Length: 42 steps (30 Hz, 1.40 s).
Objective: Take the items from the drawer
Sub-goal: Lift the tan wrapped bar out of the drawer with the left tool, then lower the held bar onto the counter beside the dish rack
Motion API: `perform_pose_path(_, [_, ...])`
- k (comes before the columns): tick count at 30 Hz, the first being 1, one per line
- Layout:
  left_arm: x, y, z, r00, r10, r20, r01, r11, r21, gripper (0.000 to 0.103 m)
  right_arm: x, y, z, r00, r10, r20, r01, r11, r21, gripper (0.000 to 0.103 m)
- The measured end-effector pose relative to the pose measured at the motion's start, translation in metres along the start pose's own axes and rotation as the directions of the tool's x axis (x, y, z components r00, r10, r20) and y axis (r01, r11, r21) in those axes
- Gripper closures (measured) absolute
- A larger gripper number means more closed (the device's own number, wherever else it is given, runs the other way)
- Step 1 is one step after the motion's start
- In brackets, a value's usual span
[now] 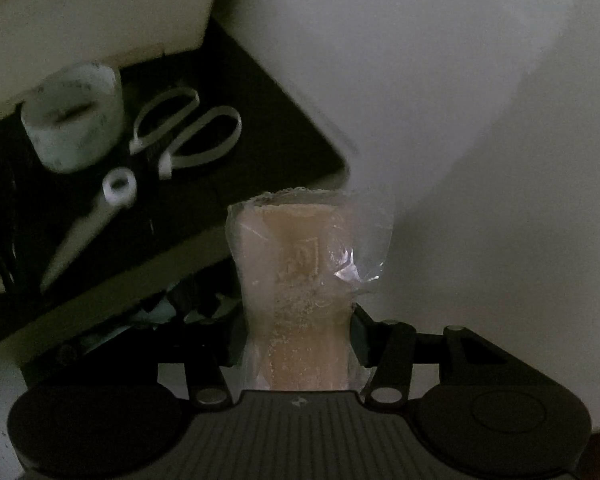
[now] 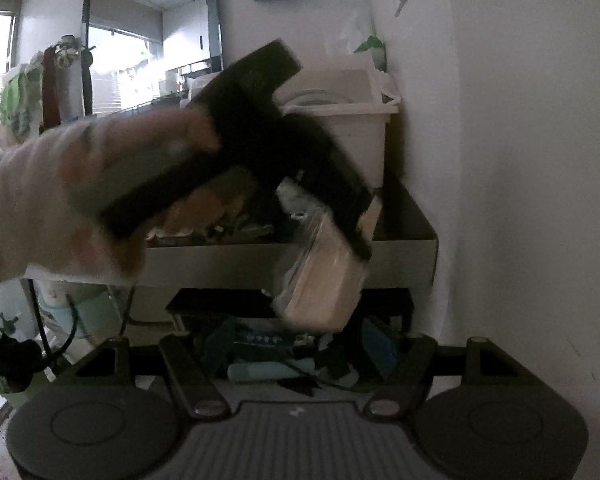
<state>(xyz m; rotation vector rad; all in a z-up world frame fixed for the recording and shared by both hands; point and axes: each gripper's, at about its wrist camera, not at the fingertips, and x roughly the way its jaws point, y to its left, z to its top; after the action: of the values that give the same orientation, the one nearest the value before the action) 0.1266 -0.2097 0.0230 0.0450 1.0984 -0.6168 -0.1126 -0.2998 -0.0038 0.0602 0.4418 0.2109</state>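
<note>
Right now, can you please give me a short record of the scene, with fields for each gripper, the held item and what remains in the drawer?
left gripper: shut on the wrapped beige block, held up outside the drawer
right gripper: open, holds nothing
open drawer: dark inside
still in drawer: tape roll, white-handled scissors
held item seen from right view: wrapped beige block in clear plastic, in front of the drawers

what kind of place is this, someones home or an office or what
Probably a utility or storage corner of an office-like building. An open drawer holds scissors and a tape roll, a white bin stands above, and glass partitions show behind.
</note>
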Motion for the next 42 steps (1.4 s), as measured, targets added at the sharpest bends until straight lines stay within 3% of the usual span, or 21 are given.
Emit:
perform_pose_path(9, [0.004, 0.005, 0.099, 1.000, -0.021, 0.017, 0.024, 0.978, -0.207, 0.052, 0.001, 0.007, -0.007, 0.998, 0.048, 0.035, -0.049, 0.998, 0.047, 0.033])
perform_pose_path(16, [0.036, 0.013, 0.141, 1.000, 0.017, 0.015, -0.012, 0.959, -0.283, 0.052, -0.009, 0.006, -0.013, 0.994, 0.096, 0.044, -0.100, 0.990, 0.102, 0.033])
perform_pose_path(29, [0.090, 0.039, 0.168, 0.999, -0.015, -0.050, -0.006, 0.916, -0.401, 0.052, -0.016, 0.019, -0.018, 0.997, 0.078, 0.010, -0.078, 0.995, 0.058, 0.033])
perform_pose_path(37, [0.103, 0.040, 0.171, 0.997, 0.063, -0.052, -0.079, 0.910, -0.408, 0.052, -0.015, 0.022, -0.021, 0.997, 0.077, -0.005, -0.076, 0.995, 0.059, 0.032])
perform_pose_path(42, [0.106, 0.040, 0.169, 0.994, 0.098, -0.045, -0.108, 0.888, -0.447, 0.052, -0.011, 0.025, -0.017, 0.999, 0.040, -0.008, -0.040, 0.999, 0.027, 0.033])
